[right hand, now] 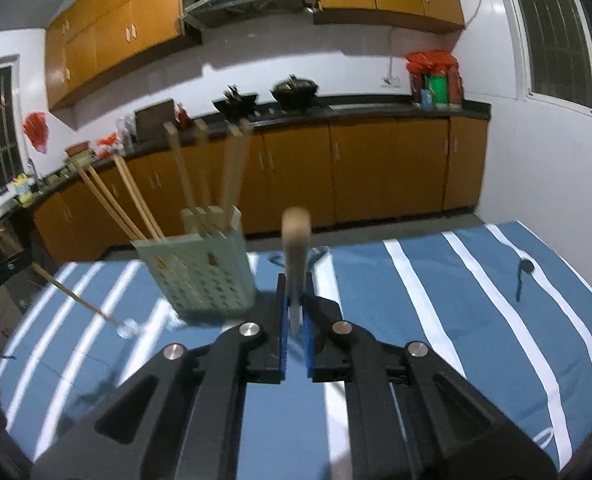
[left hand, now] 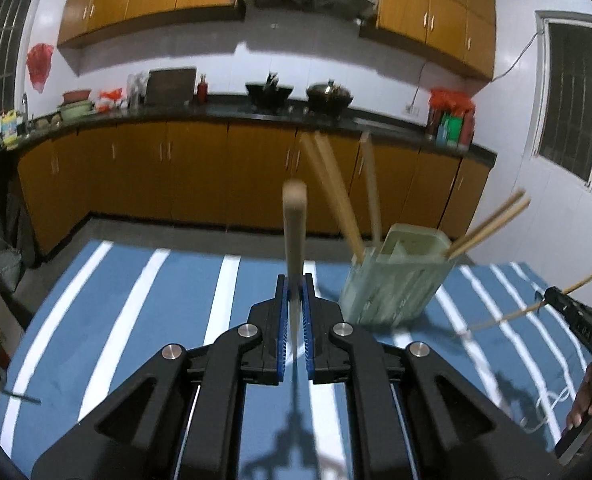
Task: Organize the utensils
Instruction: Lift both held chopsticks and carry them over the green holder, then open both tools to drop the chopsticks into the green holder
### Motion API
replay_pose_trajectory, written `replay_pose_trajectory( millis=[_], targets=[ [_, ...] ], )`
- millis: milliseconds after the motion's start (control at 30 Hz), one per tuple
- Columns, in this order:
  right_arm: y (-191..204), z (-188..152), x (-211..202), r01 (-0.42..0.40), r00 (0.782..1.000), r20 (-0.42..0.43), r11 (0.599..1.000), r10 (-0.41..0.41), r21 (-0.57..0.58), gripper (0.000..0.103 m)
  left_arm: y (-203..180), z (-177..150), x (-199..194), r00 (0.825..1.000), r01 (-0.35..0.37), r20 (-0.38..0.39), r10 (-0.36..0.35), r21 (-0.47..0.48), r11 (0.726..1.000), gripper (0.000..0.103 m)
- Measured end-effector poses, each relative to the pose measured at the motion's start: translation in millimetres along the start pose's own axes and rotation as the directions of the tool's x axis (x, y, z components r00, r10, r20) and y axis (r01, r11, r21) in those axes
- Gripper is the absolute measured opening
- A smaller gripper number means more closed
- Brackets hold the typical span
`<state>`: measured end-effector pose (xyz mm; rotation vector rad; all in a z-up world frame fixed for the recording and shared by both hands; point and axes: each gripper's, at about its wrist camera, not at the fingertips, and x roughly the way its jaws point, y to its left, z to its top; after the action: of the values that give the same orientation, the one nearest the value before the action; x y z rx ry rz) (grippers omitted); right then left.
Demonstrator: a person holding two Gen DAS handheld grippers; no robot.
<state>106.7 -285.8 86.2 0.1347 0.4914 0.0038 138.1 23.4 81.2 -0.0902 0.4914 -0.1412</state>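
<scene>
**Both claws clamped on utensils above the bench**

My left claw [left hand: 294, 292] is closed on a utensil with a wooden handle [left hand: 294, 216]; the handle points up and away. My right claw [right hand: 294, 298] is clamped the same way on a second wooden handle [right hand: 296, 236]. A green holder [right hand: 200, 268] stands on the striped cloth [right hand: 475, 300] of the bench, with chopsticks [right hand: 136, 200] upright and leaning inside it. A dark spoon [right hand: 523, 276] lies on the cloth, well right of the holder.

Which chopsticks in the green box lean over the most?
The pair at the holder's right end in the left wrist view; it slants far outward, the others stand steeper.
</scene>
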Motion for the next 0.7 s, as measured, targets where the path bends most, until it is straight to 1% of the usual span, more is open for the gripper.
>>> replay_pose_trajectory(
  millis=[100,167,233,333,433,500,567,633,700],
  targets=[
    [8,15,-10,-0.056,0.998,0.034,0.998,0.056,0.003,0.008,-8,16,-4,0.999,0.017,0.040,-0.018,0.012,1.000,0.007],
    [16,28,-18,-0.111,0.992,0.058,0.994,0.110,0.007,0.008,-15,24,-7,0.998,0.034,0.059,-0.035,0.021,0.999,0.007],
    [24,42,-27,-0.163,0.983,0.091,0.987,0.161,0.004,0.008,-23,36,-9,0.995,0.048,0.084,-0.050,0.035,0.998,0.007],
    [39,64,-40,-0.201,0.966,0.159,0.979,0.202,-0.020,0.008,-36,55,-15,0.988,0.074,0.131,-0.079,0.042,0.996,0.007],
    [51,85,-49,-0.213,0.949,0.232,0.976,0.215,-0.037,0.008,-45,75,-21,0.975,0.095,0.198,-0.102,0.043,0.994,0.007],
    [59,100,-51,-0.199,0.935,0.289,0.979,0.204,-0.049,0.008,-51,86,-23,0.964,0.097,0.245,-0.104,0.043,0.994,0.007],
    [64,110,-49,-0.185,0.926,0.324,0.981,0.193,-0.054,0.008,-54,96,-22,0.953,0.103,0.282,-0.108,0.031,0.994,0.007],
    [67,118,-42,-0.172,0.922,0.343,0.983,0.181,-0.058,0.008,-56,104,-17,0.946,0.107,0.306,-0.105,0.011,0.994,0.007],
    [69,123,-31,-0.145,0.922,0.354,0.987,0.160,-0.068,0.008,-58,109,-10,0.940,0.112,0.325,-0.104,-0.006,0.994,0.007]
  ],
)
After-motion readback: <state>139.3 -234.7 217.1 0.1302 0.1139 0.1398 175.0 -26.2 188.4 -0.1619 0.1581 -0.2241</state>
